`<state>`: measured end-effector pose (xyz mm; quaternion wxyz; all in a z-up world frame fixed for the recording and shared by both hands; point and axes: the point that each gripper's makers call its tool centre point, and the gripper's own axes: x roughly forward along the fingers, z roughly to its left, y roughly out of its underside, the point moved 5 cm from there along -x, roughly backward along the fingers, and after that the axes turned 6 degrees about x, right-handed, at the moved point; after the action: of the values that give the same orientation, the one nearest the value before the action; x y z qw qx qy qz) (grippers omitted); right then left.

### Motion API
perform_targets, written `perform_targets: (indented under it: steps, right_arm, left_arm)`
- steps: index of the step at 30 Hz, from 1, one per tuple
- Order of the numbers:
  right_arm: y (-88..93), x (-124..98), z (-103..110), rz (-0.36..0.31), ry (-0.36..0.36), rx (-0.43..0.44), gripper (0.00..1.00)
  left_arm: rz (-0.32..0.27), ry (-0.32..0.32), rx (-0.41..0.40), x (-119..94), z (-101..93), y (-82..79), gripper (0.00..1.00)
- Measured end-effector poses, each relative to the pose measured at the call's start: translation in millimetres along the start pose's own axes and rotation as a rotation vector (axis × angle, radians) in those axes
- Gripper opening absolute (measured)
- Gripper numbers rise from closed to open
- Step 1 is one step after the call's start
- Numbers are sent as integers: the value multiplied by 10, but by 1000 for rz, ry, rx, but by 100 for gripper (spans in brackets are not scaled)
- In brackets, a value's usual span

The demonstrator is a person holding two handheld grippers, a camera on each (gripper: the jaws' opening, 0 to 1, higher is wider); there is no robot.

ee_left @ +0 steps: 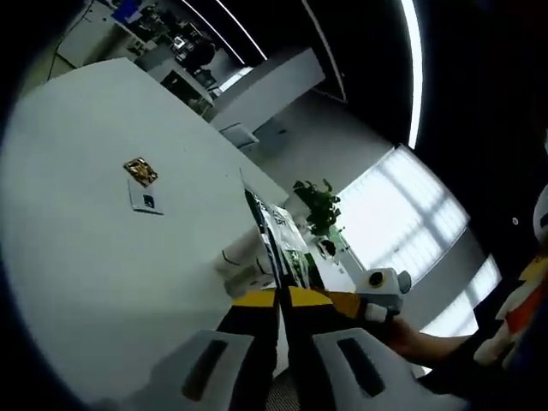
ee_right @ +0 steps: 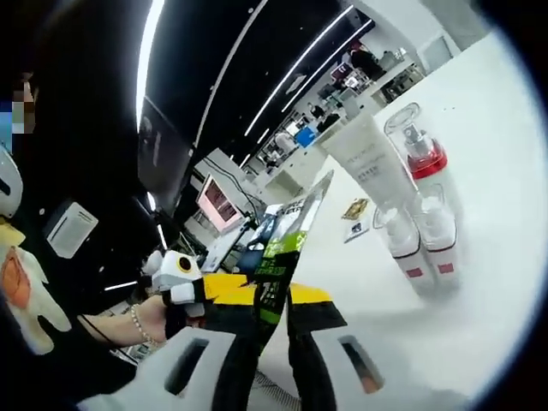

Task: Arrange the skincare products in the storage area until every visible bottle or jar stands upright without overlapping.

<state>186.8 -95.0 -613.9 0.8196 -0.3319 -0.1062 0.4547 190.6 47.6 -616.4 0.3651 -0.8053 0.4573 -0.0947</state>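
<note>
Pinching a flat green-and-black sachet (ee_right: 287,248) with both grippers, we are holding it edge-on above the white counter (ee_right: 479,282). In the right gripper view, the right gripper (ee_right: 272,330) is clamping the sachet's lower end, its jaws pressed tight against the thin packet, while the left gripper (ee_right: 184,278) is coming in from the left with a hand (ee_right: 154,321) behind it. In the left gripper view, the left gripper (ee_left: 281,312) is squeezing the same sachet (ee_left: 278,240), jaws nearly together around it, and the right gripper (ee_left: 377,295) is showing at the right. Beyond the packet in the right gripper view, we are seeing a white tube (ee_right: 364,158) standing upright, a clear-capped pump bottle with a red collar (ee_right: 415,145) beside it, and two small clear-capped bottles (ee_right: 419,240) standing side by side nearer to us. A small card with a gold square (ee_left: 141,184) is lying apart on the counter.
</note>
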Motion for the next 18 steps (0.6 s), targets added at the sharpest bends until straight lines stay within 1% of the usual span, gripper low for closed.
perform_targets:
  steps: [2,4,8,11,14,18]
  right_arm:
    - [1,2,8,7,-13,-10,26]
    - [13,23,17,24,-19,-35,32]
    - [17,48,43,31,-43,-41,47]
    - [36,86,65,51,-54,-73,57]
    - [48,106,71,59,-64,-73,65]
    - [89,137,46,89,-50,-100,73]
  left_arm:
    - [-4,-1,-9,13,29,-15,0]
    - [-8,-3,-14,27,53,-32,0]
    - [-8,-7,-18,48,78,-46,0]
    - [-16,-9,-36,66,100,-61,0]
    - [-15,-11,-43,88,132,-59,0]
    - [-16,-13,-48,129,167,-43,0]
